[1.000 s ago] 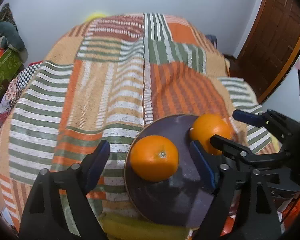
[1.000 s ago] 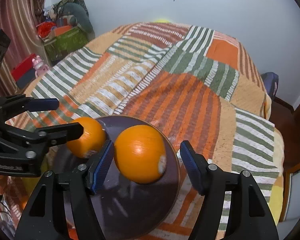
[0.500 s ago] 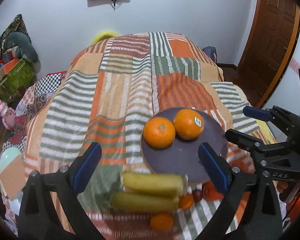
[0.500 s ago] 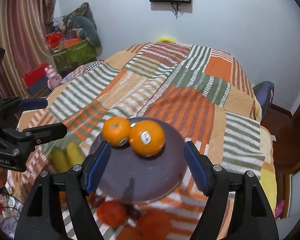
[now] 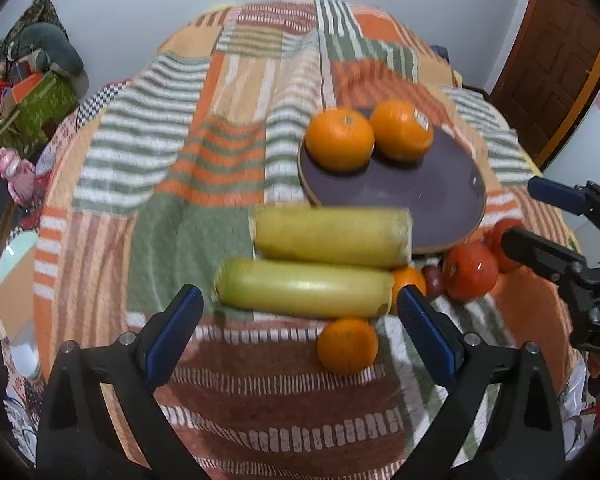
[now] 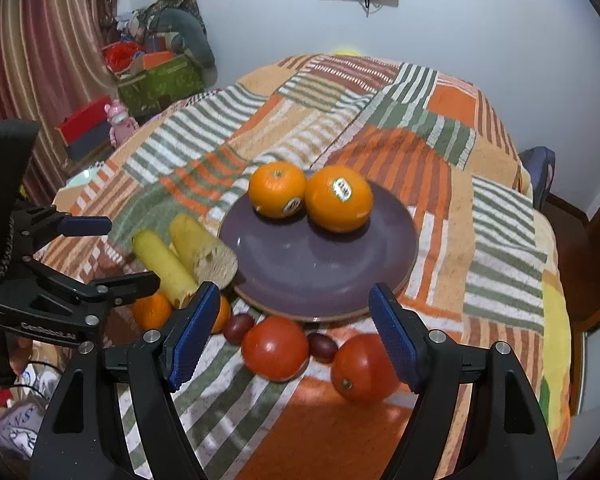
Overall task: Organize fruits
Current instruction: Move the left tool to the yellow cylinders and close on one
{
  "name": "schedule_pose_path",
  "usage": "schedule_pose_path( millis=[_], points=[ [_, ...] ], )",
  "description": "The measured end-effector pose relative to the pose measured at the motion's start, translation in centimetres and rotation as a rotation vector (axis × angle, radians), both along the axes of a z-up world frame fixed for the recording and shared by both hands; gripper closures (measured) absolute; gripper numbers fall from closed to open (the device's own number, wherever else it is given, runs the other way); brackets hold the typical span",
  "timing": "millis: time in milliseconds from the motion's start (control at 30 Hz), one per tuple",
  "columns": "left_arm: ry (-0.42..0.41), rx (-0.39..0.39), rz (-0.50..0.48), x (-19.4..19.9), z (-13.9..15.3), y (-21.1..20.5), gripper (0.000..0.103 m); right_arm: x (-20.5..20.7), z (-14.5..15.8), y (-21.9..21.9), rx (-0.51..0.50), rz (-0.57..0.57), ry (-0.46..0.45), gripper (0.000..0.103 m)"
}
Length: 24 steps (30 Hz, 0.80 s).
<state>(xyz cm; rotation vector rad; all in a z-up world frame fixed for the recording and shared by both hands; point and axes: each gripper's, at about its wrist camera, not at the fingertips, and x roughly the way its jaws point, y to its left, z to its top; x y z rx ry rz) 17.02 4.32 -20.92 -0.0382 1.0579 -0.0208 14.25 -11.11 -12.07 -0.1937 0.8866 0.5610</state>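
Oranges sit side by side on the far part of a round purple plate [image 6: 324, 276] on a striped patchwork blanket [image 5: 148, 168]. The left orange [image 6: 277, 189] touches the right orange [image 6: 339, 198], which has a sticker on top. Just near the plate's left edge lie two yellow corn cobs [image 5: 332, 237], side by side and touching. A small orange [image 5: 347, 345] lies on the blanket just near the cobs, and another small orange [image 5: 410, 278] peeks out at their right end. Two red tomatoes [image 6: 275, 348] lie near the plate's near edge, with a small dark fruit [image 6: 322, 347] between them.

The left gripper [image 5: 298, 322] has its blue fingers [image 5: 174, 330] spread wide, holding nothing, above the blanket near the cobs. The right gripper [image 6: 292, 334] is spread wide too, holding nothing, above the tomatoes. A wooden door [image 5: 556, 56] stands at the far right.
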Motion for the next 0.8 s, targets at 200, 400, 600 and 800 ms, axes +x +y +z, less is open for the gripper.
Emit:
schedule_pose_path(
  millis=[200,400,600,800],
  points=[
    [0.057,-0.005,-0.026,-0.2,-2.3,-0.9,0.004,-0.5,-0.9,0.1,-0.011,-0.004,0.019,0.029],
    [0.052,-0.008,0.000,0.7,-3.2,-1.1,0.004,-0.1,-1.5,0.5,-0.017,-0.004,0.037,0.029],
    [0.033,-0.017,0.008,1.0,-3.2,0.1,0.003,0.6,-2.6,1.8,-0.033,0.011,0.061,0.029],
    [-0.002,0.045,0.093,1.1,-2.5,3.4,0.003,1.5,-3.5,3.7,-0.044,0.029,0.078,0.029]
  ],
)
